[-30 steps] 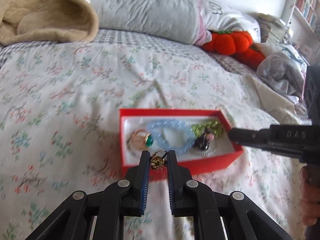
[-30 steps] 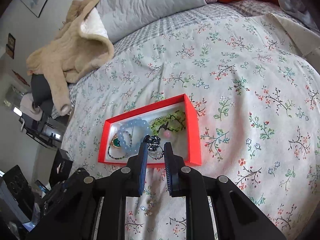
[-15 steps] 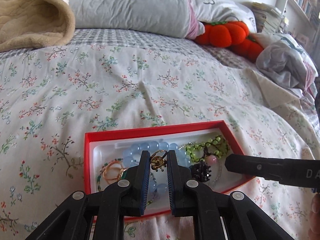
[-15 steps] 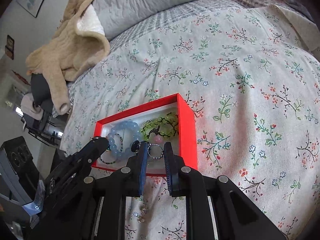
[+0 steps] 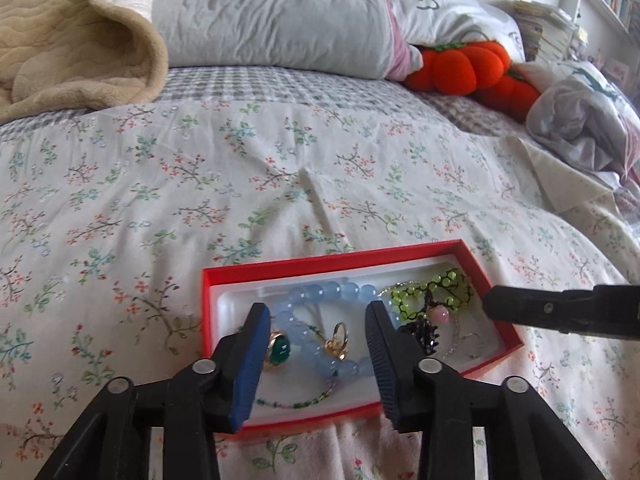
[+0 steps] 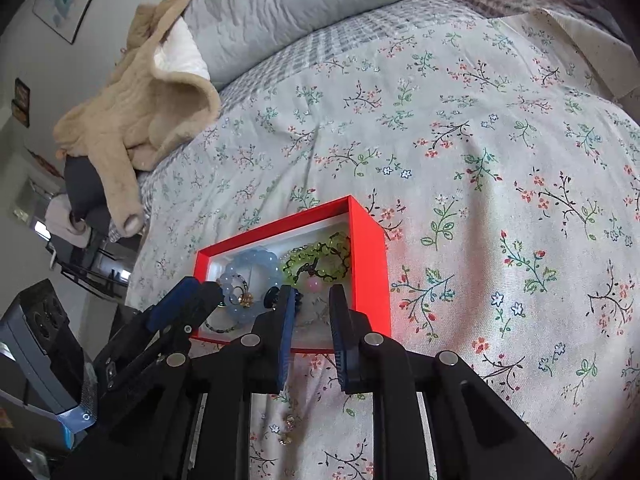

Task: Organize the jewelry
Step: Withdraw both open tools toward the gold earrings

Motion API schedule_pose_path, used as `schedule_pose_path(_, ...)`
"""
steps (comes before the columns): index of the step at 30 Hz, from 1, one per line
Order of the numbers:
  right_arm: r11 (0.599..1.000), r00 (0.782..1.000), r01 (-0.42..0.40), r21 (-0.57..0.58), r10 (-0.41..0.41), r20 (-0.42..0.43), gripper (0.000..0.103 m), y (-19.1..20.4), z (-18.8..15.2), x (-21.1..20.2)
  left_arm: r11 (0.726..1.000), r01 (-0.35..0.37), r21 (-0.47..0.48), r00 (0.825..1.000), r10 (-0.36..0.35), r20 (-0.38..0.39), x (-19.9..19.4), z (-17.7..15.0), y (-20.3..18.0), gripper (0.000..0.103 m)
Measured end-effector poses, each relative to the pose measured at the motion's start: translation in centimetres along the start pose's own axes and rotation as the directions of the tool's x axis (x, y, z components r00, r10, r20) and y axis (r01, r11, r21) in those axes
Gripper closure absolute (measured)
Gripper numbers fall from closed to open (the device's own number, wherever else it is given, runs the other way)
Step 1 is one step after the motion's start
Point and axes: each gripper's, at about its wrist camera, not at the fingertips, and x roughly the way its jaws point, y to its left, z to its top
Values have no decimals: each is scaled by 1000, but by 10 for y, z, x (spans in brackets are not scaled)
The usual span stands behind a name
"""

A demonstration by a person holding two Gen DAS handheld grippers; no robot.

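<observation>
A red box [image 5: 336, 259] with a white lining lies on the flowered bedspread; it also shows in the right wrist view [image 6: 366, 248]. In it lie a light blue bead bracelet [image 5: 320, 294], a green bead bracelet [image 5: 434, 292], a green-stone ring [image 5: 279, 351], a dark ornament [image 5: 424, 330] and a gold ring [image 5: 338, 340]. My left gripper [image 5: 316, 316] is open above the box, with the gold ring lying below between its fingers. My right gripper [image 6: 310, 300] is open and empty over the box's near right part. A small gold piece [image 6: 290, 426] lies on the bedspread under it.
A beige blanket [image 5: 68, 36] and grey pillows [image 5: 272, 16] lie at the head of the bed. Orange pumpkin plushes [image 5: 468, 66] and crumpled grey cloth [image 5: 580, 120] are at the far right. The bed's left edge [image 6: 132, 280] drops to dark furniture.
My left gripper has moved over the box and opened, letting the gold ring drop onto the blue bracelet. My right gripper has opened a little wider.
</observation>
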Motion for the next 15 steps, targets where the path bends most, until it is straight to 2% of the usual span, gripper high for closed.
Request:
schedule_pose_path(3, 1000, 1000, -12, 0, 12, 19, 70, 3, 0, -9, 999, -15, -35, 1000, 15, -19, -10, -5, 10, 52)
schedule_pose_path(8, 1000, 1000, -1, -8, 1, 23, 68, 6, -6, -18, 995, -45, -91, 998, 40, -57, -22, -16, 27, 48)
schedule_pose_path(9, 1000, 1000, 5, -8, -5, 22, 68, 6, -8, -20, 994, -51, -97, 997, 45, -62, -25, -18, 29, 44)
schedule_pose_path(12, 999, 999, 38, -19, -38, 14, 63, 8, -17, -26, 993, -65, -102, 995, 57, -77, -32, -28, 31, 34)
schedule_pose_path(15, 995, 996, 89, -53, -89, -5, 57, 11, -27, -30, 993, -76, -96, 992, 66, -104, -36, -39, 30, 29)
